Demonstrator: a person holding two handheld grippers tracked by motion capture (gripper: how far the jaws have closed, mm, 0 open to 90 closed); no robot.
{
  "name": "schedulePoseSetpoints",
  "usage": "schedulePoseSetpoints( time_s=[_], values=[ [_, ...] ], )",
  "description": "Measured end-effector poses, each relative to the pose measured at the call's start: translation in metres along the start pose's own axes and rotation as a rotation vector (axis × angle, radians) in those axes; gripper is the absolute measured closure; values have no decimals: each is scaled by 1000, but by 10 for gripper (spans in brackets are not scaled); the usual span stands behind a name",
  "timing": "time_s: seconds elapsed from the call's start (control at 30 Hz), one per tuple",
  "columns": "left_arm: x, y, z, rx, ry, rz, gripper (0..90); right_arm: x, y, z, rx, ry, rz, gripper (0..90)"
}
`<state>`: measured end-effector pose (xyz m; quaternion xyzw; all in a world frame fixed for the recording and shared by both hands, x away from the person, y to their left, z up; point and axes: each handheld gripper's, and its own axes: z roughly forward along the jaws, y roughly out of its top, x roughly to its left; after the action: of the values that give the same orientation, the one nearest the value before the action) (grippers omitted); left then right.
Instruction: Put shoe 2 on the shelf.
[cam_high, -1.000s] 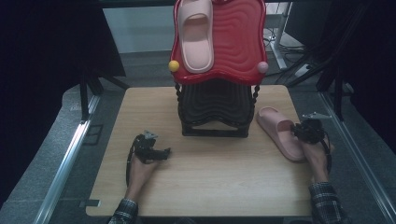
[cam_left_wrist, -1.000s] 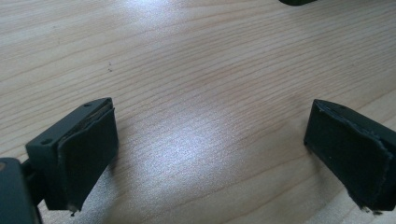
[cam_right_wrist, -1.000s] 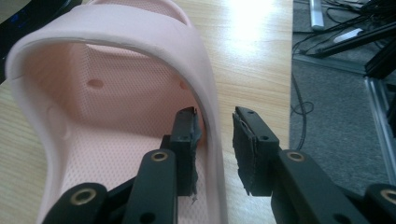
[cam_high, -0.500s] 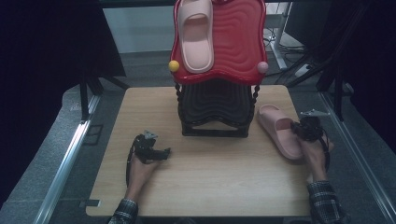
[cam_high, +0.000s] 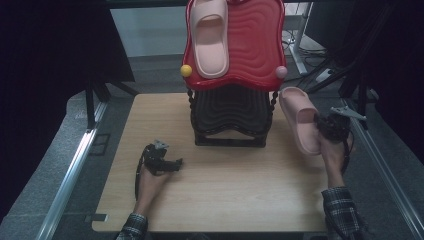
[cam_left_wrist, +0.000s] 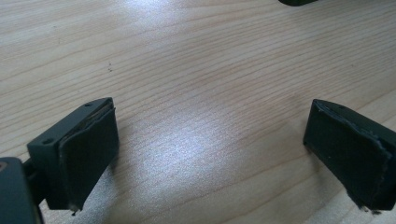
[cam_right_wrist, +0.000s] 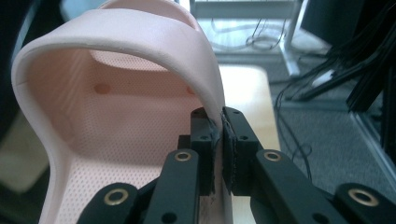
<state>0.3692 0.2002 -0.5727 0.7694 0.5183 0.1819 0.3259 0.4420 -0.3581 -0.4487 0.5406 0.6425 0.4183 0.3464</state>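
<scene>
The left gripper (cam_high: 172, 163) rests low on the wooden table (cam_high: 240, 200) at the near left, its jaws spread wide over bare wood, holding nothing. Farther on at the right, the right gripper (cam_high: 322, 127) has its jaws pinched tight on the strap edge of a pink slipper (cam_high: 299, 120), which hangs lifted off the table just beside the black rack (cam_high: 230, 117). Beyond, a second pink slipper (cam_high: 209, 37) lies on the rack's red top shelf (cam_high: 255, 45)
</scene>
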Motion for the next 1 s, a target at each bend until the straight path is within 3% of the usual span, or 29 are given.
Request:
schedulePoseSetpoints(
  time_s=[0.3, 0.6, 0.83, 1.0],
  values=[
    [0, 0, 0, -1, 0, -1, 31, 16, 15, -1, -179, -68, 52, 837],
    [0, 0, 0, -2, 1, -2, 32, 36, 28, 4, -336, -105, 101, 839],
    [0, 0, 0, -2, 2, 2, 34, 45, 49, 4, -412, -132, 131, 839],
    [0, 0, 0, -3, 2, -1, 34, 47, 68, 2, -455, -120, 157, 839]
  ],
)
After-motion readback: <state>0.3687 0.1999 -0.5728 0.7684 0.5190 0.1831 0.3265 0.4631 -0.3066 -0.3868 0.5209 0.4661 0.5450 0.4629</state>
